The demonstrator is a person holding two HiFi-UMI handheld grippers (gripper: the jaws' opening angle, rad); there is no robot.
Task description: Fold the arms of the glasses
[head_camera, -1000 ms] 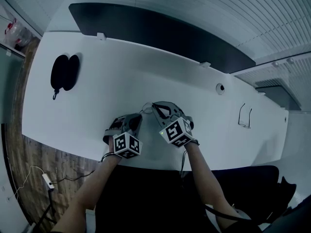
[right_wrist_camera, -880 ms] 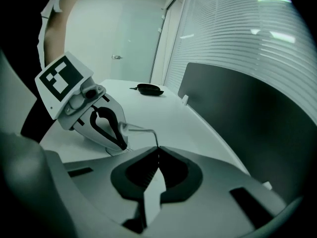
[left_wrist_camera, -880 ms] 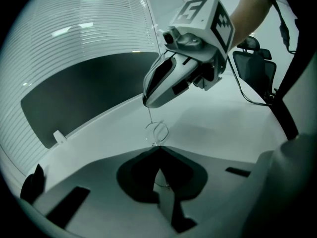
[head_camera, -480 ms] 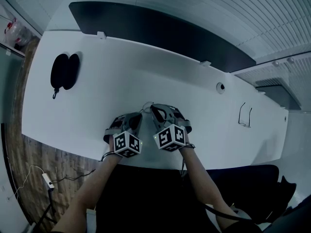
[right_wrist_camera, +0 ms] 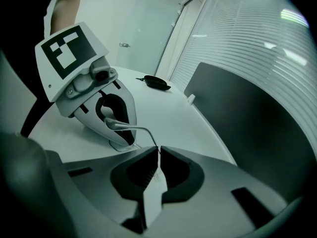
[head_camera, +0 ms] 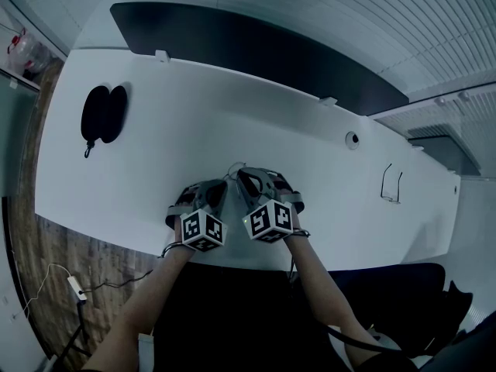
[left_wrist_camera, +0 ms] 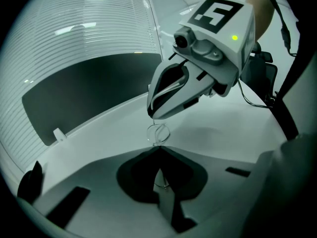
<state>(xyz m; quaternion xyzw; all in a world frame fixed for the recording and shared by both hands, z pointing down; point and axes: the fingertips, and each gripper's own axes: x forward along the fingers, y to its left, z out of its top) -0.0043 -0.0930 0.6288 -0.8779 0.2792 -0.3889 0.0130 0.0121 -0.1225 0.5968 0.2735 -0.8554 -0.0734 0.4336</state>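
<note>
My left gripper point(left_wrist_camera: 158, 153) is pinched fully together on the thin wire frame of the glasses point(left_wrist_camera: 157, 133). One lens rim point(left_wrist_camera: 159, 131) pokes out just past its tips. My right gripper point(right_wrist_camera: 158, 153) is clamped just as tight on a slim temple arm point(right_wrist_camera: 132, 127). From those jaws the arm rises and arcs away to the left, and its thicker ear end finishes right in front of the left gripper's body. So the arm's long axis runs across the gap between my two grippers, from right to left. The two sets of tips nearly meet over the lens, with the right one just above it in the left gripper view. I judge the right gripper to be the working one: the left pins the frame while the right swings the arm in about its hinge. I cannot make out the hinge itself. The glasses sit close to the near edge of the white table point(head_camera: 139, 169), about midway along it. I cannot tell whether they touch it. A black glasses case point(head_camera: 104, 115) lies well apart, toward the table's far left corner.
</note>
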